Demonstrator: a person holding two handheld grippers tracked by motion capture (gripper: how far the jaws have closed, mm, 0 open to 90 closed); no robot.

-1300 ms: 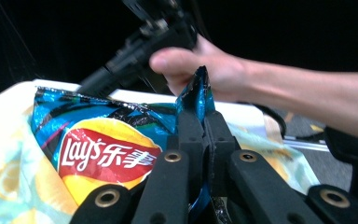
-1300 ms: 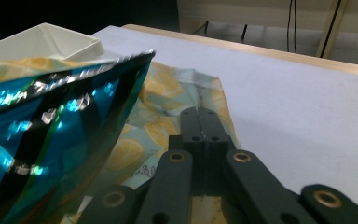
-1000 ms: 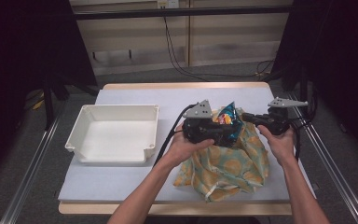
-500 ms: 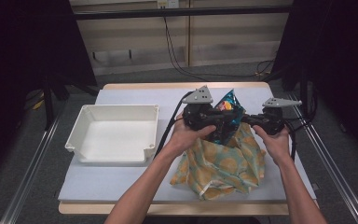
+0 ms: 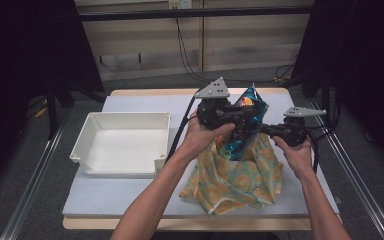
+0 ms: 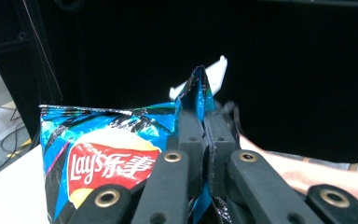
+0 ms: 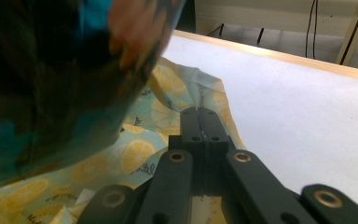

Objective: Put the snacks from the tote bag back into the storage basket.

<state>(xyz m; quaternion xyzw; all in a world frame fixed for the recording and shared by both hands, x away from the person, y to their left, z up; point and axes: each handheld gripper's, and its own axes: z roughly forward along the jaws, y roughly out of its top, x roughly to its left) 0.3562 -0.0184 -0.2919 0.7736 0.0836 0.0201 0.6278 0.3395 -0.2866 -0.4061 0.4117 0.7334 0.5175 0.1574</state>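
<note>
At the left of the table stands a shallow white rectangular plastic tray [image 5: 121,145], and nothing lies in it, so if the tray is where the snack is meant to go, that part is not yet done. Just right of it the person's left hand [image 5: 202,136] carries the left gripper [image 5: 236,121], whose jaws are pressed together on the crimped top edge of a shiny blue foil crisp bag with a red and yellow logo [image 5: 243,125]; the left gripper view shows a corner of that blue foil [image 6: 196,91] pinched between the two black pads, with the printed face of the bag [image 6: 107,158] hanging to the side. In the high view the crisp bag hangs in the air above the table, its lower end just at the mouth of a pale green cloth bag printed with yellow lemon slices [image 5: 235,180], which sags on the white tabletop [image 5: 130,192]. Judging from that, pulling the crisp bag out of the cloth one looks nearly complete. Farther right, the right gripper [image 5: 260,131] has its jaws closed on the rim of the lemon cloth [image 7: 186,100], pinning the opening. What seems left is clearing the cloth, carrying the bag across and releasing it.
</note>
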